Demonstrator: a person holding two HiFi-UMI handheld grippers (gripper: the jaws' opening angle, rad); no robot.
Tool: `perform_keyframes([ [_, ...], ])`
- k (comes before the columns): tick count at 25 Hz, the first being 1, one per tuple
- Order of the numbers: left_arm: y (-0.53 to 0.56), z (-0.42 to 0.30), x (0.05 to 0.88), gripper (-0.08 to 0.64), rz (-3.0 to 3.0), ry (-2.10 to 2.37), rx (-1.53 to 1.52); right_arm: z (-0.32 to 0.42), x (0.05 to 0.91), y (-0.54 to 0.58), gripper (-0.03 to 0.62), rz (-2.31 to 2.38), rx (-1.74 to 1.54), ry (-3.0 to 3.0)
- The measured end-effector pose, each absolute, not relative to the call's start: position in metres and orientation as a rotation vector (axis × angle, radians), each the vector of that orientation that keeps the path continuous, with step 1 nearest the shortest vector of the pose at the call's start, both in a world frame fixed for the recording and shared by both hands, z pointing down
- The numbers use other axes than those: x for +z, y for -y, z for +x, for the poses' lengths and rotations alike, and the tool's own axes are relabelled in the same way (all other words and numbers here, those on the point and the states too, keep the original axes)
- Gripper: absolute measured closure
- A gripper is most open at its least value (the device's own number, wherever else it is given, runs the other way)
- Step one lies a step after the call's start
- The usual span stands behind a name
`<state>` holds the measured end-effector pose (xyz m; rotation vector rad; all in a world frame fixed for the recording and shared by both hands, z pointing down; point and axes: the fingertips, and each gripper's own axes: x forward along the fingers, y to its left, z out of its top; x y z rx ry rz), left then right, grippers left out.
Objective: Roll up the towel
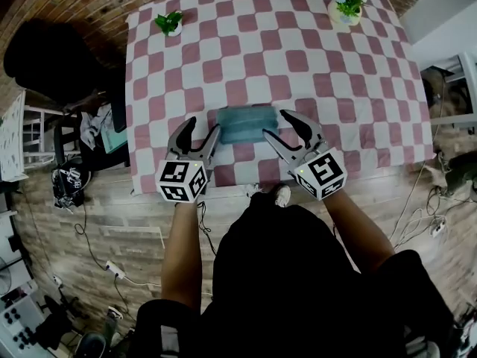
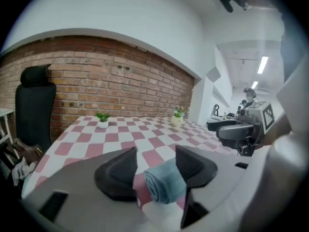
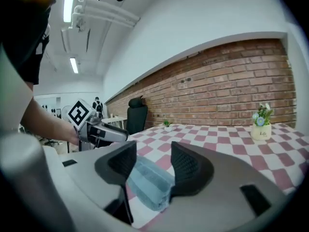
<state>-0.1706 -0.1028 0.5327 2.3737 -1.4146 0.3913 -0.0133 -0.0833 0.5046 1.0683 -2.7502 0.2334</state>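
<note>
The teal towel (image 1: 246, 124) lies rolled up on the red-and-white checkered table (image 1: 298, 58), near its front edge. My left gripper (image 1: 203, 125) hovers just off the roll's left end, jaws apart with nothing gripped. In the left gripper view the roll's spiral end (image 2: 164, 181) shows on the table beyond the gap between the jaws (image 2: 155, 166). At the roll's right end my right gripper (image 1: 275, 124) is open too. The right gripper view shows the towel (image 3: 147, 180) beyond its jaws (image 3: 153, 163), untouched by the pads.
Two small potted plants stand at the far corners, one at the left (image 1: 170, 23) and one at the right (image 1: 348, 4). A black office chair (image 1: 45, 58) stands left of the table. Cables and clutter lie on the floor at both sides.
</note>
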Motion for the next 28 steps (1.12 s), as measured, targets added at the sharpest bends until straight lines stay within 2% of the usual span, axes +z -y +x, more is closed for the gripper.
perform_keyframes([
  [4, 0.087, -0.158, 0.482, 0.550, 2.482, 1.539, 0.309, 0.002, 0.465, 0.070, 0.536, 1.142, 0.092, 2.792],
  [5, 0.083, -0.154, 0.473, 0.563, 2.515, 1.547, 0.314, 0.005, 0.459, 0.067, 0.571, 1.153, 0.056, 2.788],
  [6, 0.080, -0.150, 0.463, 0.563, 2.548, 1.548, 0.326, 0.008, 0.453, 0.065, 0.592, 1.161, 0.021, 2.781],
  [15, 0.052, -0.132, 0.397, 0.563, 2.621, 1.566, 0.191, 0.030, 0.390, 0.044, 0.595, 1.267, -0.154, 2.739],
  [28, 0.050, -0.111, 0.384, 0.561, 2.629, 1.576, 0.287, 0.057, 0.361, 0.047, 0.594, 1.381, -0.238, 2.741],
])
